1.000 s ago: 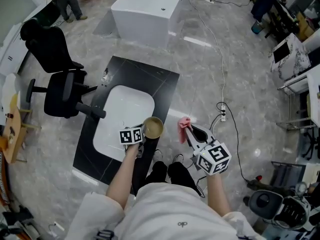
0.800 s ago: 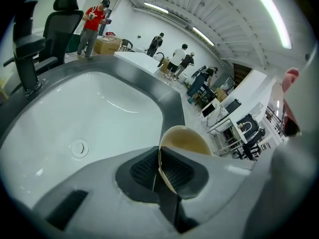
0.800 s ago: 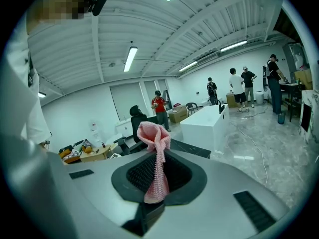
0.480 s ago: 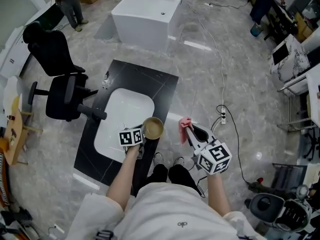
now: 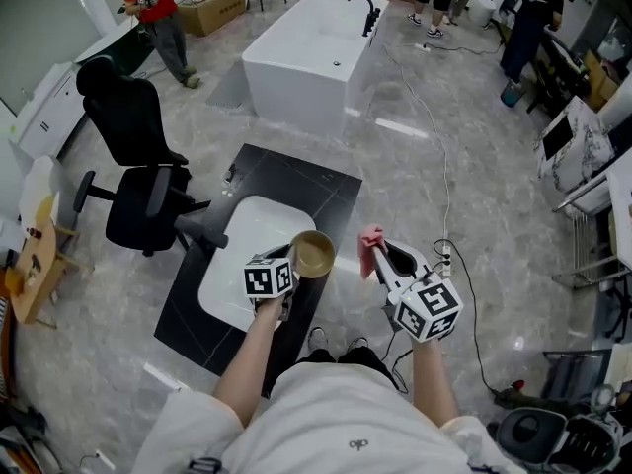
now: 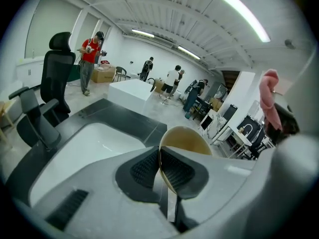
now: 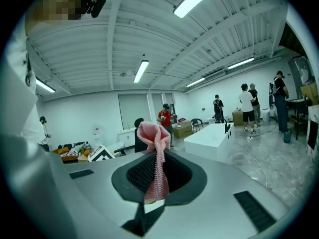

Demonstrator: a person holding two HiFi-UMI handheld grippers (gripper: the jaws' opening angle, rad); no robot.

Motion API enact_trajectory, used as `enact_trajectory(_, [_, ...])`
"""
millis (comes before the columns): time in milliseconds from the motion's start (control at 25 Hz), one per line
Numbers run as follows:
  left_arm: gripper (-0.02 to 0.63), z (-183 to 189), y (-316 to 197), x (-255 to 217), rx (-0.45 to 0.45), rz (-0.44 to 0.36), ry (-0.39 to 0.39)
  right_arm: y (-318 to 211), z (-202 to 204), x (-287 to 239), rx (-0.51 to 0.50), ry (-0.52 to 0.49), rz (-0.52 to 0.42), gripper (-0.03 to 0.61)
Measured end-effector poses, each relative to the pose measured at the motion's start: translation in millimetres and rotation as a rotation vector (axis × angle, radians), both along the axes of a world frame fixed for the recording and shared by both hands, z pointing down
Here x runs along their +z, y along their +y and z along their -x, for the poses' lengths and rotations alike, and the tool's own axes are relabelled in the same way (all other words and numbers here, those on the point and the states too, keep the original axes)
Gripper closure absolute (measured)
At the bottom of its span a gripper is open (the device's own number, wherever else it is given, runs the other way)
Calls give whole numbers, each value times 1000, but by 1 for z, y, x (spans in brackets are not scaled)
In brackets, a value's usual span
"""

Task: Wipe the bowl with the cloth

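The left gripper is nearly shut, pinching the bowl by its rim, up over the black counter; the right gripper is clamped on the pink cloth, near the bowl, not touching

We are seeing a smooth, faintly shiny tan bowl; beside it a pink, nubbly knitted cloth. Below the bowl a matt black stone-look countertop is framing a glossy white basin, on gleaming grey marble-look floor.

Open gap between bowl and cloth — chair well left.
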State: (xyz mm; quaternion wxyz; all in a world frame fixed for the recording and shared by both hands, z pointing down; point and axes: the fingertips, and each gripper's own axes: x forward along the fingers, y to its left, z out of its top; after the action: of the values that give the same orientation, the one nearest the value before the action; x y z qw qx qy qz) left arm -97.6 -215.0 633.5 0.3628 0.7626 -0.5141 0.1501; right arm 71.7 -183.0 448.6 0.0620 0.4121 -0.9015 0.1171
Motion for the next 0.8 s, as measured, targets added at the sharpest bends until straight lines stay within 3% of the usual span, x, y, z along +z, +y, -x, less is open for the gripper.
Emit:
enact_trajectory(520, [589, -26, -1, -58, 39, -117, -21, 8, 17, -20, -34, 5, -62, 551])
enact_trajectory(800, [589, -33, -2, -73, 53, -147, -15, -1, 48, 5, -88, 93, -32, 552])
